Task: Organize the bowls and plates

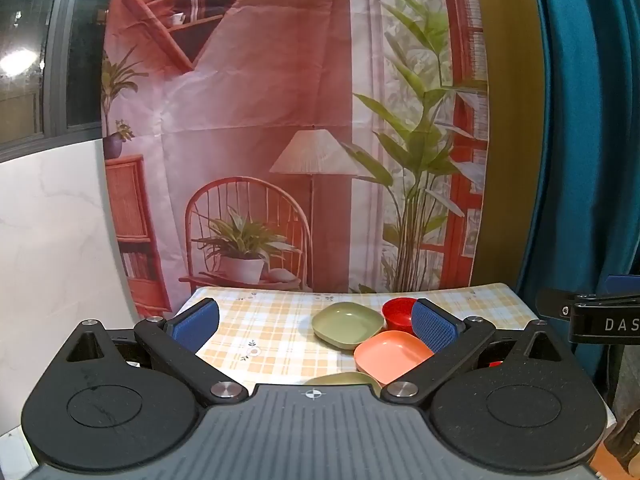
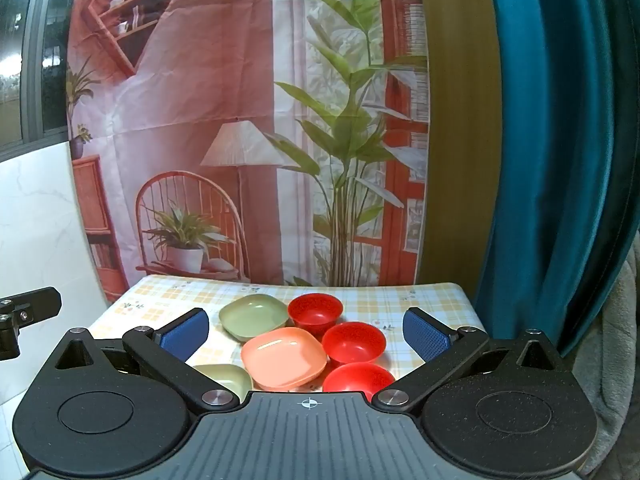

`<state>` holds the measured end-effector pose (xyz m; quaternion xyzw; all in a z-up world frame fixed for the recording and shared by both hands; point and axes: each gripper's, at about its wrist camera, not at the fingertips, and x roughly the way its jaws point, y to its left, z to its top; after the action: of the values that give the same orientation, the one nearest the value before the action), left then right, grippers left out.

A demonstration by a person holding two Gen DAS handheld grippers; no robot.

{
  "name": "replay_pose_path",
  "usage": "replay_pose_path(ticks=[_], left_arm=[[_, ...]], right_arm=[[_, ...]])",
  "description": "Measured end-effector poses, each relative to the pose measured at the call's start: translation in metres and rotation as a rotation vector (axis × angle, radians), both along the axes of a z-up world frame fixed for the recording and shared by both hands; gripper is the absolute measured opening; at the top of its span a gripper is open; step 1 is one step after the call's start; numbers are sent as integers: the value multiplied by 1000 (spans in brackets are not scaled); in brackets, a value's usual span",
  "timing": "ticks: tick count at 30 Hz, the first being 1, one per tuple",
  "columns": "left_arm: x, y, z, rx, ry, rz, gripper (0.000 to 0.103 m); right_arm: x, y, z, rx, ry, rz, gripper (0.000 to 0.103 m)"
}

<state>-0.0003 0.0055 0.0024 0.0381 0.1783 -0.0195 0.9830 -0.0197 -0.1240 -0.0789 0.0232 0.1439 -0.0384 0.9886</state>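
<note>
1. Six dishes are sitting bunched near the right half of the table (image 2: 432,300), unsorted: a salmon plate (image 2: 285,358) is lying in the middle, touching a green plate (image 2: 256,316) behind it, while a second green plate (image 2: 224,378) is peeking out at the near left, partly hidden by my right tool's body.
2. Three red bowls are lining up to the right of the plates: the far bowl (image 2: 315,312), the middle bowl (image 2: 354,342) and the near bowl (image 2: 358,378), each just beside the next. I am judging that plates and bowls are mixed like this because nothing has been stacked yet.
3. I am holding the right tool (image 2: 306,334) above the near edge, tilted a little downward, its blue pads spread wide with nothing gripped; the cluster is showing between them, which suits lining up a first pick.
4. I am keeping the left tool (image 1: 314,326) likewise fully spread and empty, aimed left of the pile over bare checked cloth, probably where a stack could go.
5. Behind the table, a printed room backdrop (image 1: 280,120) is hanging beside a teal curtain (image 2: 560,160).
</note>
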Motion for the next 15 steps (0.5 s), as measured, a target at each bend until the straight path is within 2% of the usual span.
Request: replay_pose_path(ticks=[15], left_arm=[[0,1,0,-1,-2,2,103]], right_arm=[[1,0,-1,0,1,0,103]])
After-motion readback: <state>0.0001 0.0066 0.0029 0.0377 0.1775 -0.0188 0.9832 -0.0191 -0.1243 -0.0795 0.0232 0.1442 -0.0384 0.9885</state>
